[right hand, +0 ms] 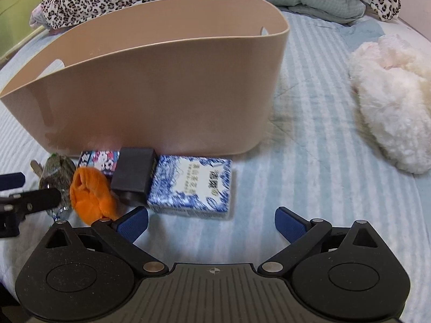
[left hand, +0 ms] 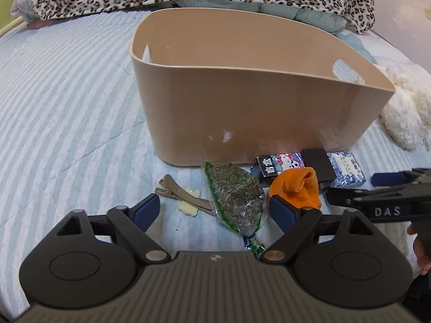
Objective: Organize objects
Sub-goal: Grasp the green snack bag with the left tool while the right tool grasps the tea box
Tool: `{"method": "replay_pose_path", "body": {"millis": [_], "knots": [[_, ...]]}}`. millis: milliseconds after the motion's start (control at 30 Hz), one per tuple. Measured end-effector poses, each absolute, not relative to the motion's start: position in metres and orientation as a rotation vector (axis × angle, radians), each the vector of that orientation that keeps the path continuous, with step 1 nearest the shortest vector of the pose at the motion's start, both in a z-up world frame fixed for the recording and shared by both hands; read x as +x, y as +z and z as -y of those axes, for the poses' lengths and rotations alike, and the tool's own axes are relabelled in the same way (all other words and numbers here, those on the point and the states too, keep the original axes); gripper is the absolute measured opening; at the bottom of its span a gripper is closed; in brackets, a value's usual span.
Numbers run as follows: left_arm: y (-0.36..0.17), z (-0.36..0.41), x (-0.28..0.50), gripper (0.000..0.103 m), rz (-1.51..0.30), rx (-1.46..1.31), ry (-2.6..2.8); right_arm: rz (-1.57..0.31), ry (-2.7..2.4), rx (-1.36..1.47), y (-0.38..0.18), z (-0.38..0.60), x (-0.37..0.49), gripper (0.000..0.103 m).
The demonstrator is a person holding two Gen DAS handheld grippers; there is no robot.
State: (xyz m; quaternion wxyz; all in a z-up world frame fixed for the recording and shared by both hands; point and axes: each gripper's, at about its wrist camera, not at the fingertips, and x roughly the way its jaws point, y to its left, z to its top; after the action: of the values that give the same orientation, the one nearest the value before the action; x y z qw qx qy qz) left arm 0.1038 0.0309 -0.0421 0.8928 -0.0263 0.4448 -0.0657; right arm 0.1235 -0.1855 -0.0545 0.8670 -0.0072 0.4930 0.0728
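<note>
Both grippers hang low over the striped light-blue quilted bedspread (left hand: 67, 102), jaws spread wide, nothing held. Left gripper (left hand: 218, 210) straddles the clear plastic bag of dried green herbs (left hand: 237, 196); right gripper (right hand: 211, 222) sits just short of the blue-and-white patterned cardboard box (right hand: 192, 187). All loose items lie in a row at the foot of the tall beige plastic bin (left hand: 256, 113), none inside as far as its visible interior shows, though the floor is hidden. Risks: the herb bag is slick and crinkly, so a pinch on a loose edge could slip or split the film; the soft orange fleece cloth (left hand: 296, 188) touches the bag's right side and the left gripper's right finger, so closing may snag it too. The taupe plastic hair clip (left hand: 183, 193) on a cream flower-shaped piece (left hand: 188, 202) is thin and flat, easily missed on a yielding quilt. The matte black rectangular block (right hand: 134, 175) overlaps the cartoon-printed small box (right hand: 98, 160); dragging one could shift the other. The bin's high smooth wall could clip a low-carried item.
</note>
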Motion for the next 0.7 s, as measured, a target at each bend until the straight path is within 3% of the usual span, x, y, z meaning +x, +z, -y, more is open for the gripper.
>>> {"method": "replay_pose_path", "body": {"millis": [267,500,700], "knots": [[-0.054,-0.021,0.108,0.061,-0.907,-0.032,-0.189,-1.017,0.169,-0.072,-0.064,0.17,0.126,0.096],[-0.051,-0.03,0.107,0.033,-0.91,-0.086,-0.191,-0.996,0.208,-0.068,-0.059,0.167,0.12,0.062],[-0.047,-0.031,0.104,0.023,-0.916,-0.079,-0.202,-0.99,0.21,-0.065,-0.055,0.169,0.113,0.061]]}}
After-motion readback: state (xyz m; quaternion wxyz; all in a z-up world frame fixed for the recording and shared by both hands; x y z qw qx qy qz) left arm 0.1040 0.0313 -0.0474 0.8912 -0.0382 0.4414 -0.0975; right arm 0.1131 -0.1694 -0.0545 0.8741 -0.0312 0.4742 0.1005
